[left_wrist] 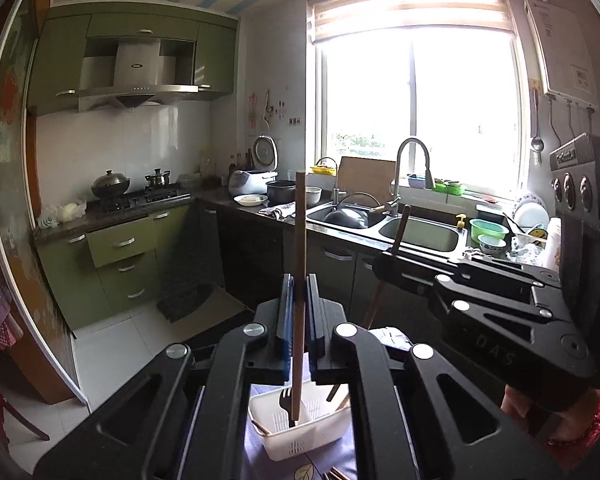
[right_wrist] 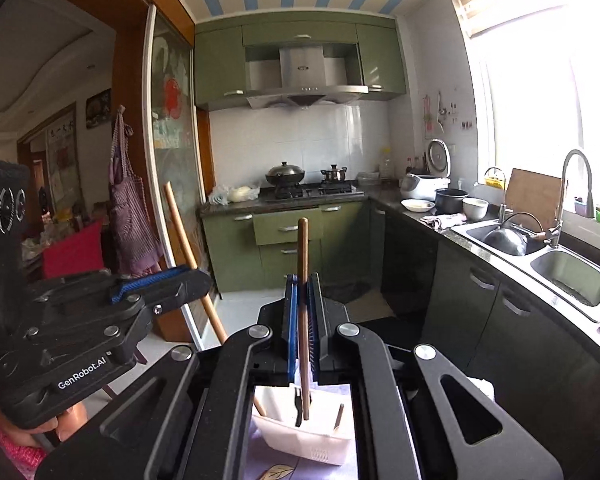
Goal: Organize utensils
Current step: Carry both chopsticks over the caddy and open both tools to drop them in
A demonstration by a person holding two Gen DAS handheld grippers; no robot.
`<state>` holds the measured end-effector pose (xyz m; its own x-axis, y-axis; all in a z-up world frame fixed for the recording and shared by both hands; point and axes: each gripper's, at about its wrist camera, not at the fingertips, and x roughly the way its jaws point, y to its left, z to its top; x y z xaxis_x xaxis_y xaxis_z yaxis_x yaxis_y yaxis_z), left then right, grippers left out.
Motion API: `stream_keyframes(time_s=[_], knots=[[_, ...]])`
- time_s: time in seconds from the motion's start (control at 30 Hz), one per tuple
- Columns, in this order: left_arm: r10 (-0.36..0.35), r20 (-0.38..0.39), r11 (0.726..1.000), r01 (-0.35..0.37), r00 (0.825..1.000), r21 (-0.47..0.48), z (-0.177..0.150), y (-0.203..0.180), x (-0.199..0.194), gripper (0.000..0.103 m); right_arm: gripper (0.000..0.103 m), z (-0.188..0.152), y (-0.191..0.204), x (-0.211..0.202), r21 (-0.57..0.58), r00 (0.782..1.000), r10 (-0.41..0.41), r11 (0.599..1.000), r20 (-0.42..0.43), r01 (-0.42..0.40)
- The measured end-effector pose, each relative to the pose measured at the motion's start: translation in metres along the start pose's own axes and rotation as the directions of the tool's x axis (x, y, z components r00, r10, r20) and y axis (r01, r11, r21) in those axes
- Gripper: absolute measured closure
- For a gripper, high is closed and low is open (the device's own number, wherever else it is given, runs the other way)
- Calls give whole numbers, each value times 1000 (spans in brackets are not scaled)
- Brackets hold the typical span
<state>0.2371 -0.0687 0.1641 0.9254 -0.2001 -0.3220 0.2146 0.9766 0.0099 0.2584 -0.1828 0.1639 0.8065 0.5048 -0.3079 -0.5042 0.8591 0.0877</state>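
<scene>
My left gripper [left_wrist: 299, 312] is shut on a wooden chopstick [left_wrist: 299, 280] that stands upright, its lower end inside a white slotted utensil basket [left_wrist: 300, 432]. My right gripper [right_wrist: 303, 312] is shut on another wooden chopstick [right_wrist: 302, 280], also upright, with its tip in the same basket [right_wrist: 304, 436]. A black fork [left_wrist: 286, 404] stands in the basket, also seen in the right wrist view [right_wrist: 297, 404]. More brown utensil handles [right_wrist: 339, 416] lean in the basket. The right gripper body [left_wrist: 480, 292] shows in the left view, the left gripper [right_wrist: 156, 284] in the right view.
The basket rests on a pale cloth with a leaf print [right_wrist: 276, 468]. Beyond lie a kitchen counter with a double sink [left_wrist: 384, 224], a stove with pots [left_wrist: 136, 192], a rice cooker [left_wrist: 248, 180] and green cabinets [left_wrist: 120, 264]. A tiled floor lies below.
</scene>
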Motion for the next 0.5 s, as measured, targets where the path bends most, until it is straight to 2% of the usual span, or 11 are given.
stream_keyframes(time_s=[0.13,0.33,0.4,0.43,0.5], knots=[[23,-66,1000,-24,998,-5,-18,6,40,97,97,-13,-2,36,-8,997,-17,1000,-76,16],[29,-189,1000,-30,982,-1,-55,10,71,97,97,-48,-10,70,-12,985,-15,1000,-174,13],[31,-212,999,-33,977,-3,-64,10,74,94,97,-57,-13,71,-8,983,-9,1000,-182,8],[30,-216,999,-32,976,-5,-66,11,74,88,95,-61,-14,71,-8,983,-8,1000,-183,6],[29,-217,1000,-31,976,-5,-68,13,71,86,92,-62,-14,65,-9,985,-4,1000,-175,3]])
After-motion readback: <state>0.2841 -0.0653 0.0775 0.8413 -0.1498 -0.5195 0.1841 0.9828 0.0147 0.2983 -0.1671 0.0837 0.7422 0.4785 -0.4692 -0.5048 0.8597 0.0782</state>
